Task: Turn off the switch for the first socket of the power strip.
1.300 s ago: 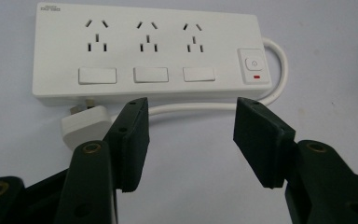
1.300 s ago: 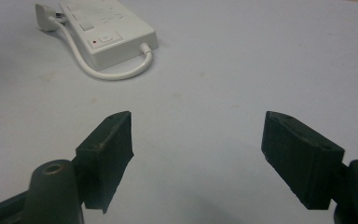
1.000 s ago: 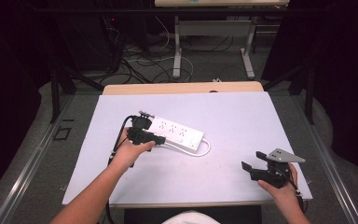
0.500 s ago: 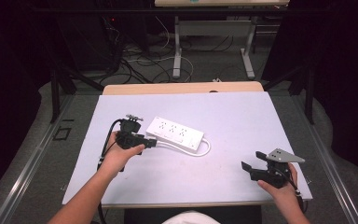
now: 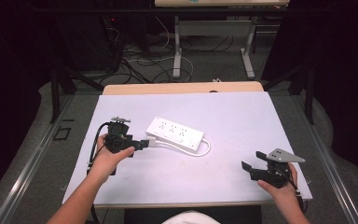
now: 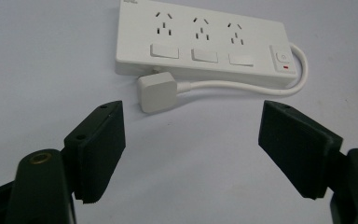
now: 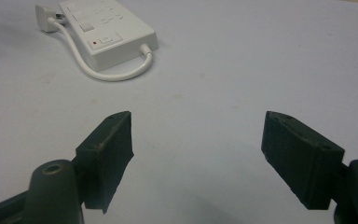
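Observation:
A white three-socket power strip (image 5: 175,133) lies flat on the white table (image 5: 233,121), its short cable (image 5: 206,149) looping back to a white plug (image 5: 152,141) at its left end. My left gripper (image 5: 142,143) is open just left of the plug. In the left gripper view the plug (image 6: 157,91) lies on the table ahead of the open left gripper (image 6: 191,140), untouched, with the strip (image 6: 200,44) behind it. My right gripper (image 5: 249,168) is open and empty at the front right. The right gripper view has the open right gripper (image 7: 198,154) far from the strip (image 7: 107,32).
The table's front edge (image 5: 186,204) is close to both hands. Behind the table are a wooden strip (image 5: 182,87), desk legs (image 5: 177,46) and floor cables (image 5: 140,56). Dark curtains close off both sides.
My left gripper has drawn back to the left, away from the strip's left end. The right gripper and the strip have stayed put.

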Demonstrator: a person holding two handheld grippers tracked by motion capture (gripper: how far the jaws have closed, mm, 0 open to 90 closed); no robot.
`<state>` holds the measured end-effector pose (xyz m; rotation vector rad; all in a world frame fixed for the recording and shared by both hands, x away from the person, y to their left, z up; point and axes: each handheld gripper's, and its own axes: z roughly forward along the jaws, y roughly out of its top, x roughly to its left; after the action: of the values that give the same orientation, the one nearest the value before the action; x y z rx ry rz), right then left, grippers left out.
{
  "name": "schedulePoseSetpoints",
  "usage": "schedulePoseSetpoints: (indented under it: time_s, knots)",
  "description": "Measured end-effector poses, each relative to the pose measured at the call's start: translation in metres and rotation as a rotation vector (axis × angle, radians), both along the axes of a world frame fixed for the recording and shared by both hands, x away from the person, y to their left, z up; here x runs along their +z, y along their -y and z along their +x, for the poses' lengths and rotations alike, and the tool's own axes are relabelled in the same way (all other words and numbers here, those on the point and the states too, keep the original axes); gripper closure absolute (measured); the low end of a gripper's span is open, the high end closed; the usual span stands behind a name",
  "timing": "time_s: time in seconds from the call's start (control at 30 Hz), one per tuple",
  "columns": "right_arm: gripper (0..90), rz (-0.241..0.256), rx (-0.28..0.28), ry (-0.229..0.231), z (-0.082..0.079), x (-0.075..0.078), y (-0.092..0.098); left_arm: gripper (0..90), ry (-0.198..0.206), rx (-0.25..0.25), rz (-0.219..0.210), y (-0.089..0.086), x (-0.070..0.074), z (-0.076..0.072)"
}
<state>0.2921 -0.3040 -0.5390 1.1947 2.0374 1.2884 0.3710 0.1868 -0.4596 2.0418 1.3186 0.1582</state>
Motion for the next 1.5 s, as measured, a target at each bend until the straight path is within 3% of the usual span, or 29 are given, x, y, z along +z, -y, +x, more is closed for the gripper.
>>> schedulePoseSetpoints:
  time_s: [0.57,0.87,1.4,1.47,1.5]
  knots:
    - [23.9,-0.002,-0.004,-0.003,0.000,0.000,0.000,0.3,0.050,0.090,-0.033,-0.025,-0.010,-0.012]
    - [24.0,-0.002,0.001,-0.006,0.000,0.000,0.001,0.3,0.048,0.115,-0.043,-0.032,-0.026,-0.021]
    - [24.0,-0.003,0.002,-0.007,0.001,-0.001,0.002,0.5,0.086,0.166,-0.041,-0.051,-0.050,-0.038]
    - [23.9,-0.015,-0.001,-0.030,-0.001,0.001,0.003,0.6,0.102,0.175,-0.052,-0.052,-0.054,-0.040]
    - [23.9,-0.003,-0.001,-0.012,0.001,-0.001,0.002,0.6,0.106,0.176,-0.045,-0.052,-0.055,-0.041]
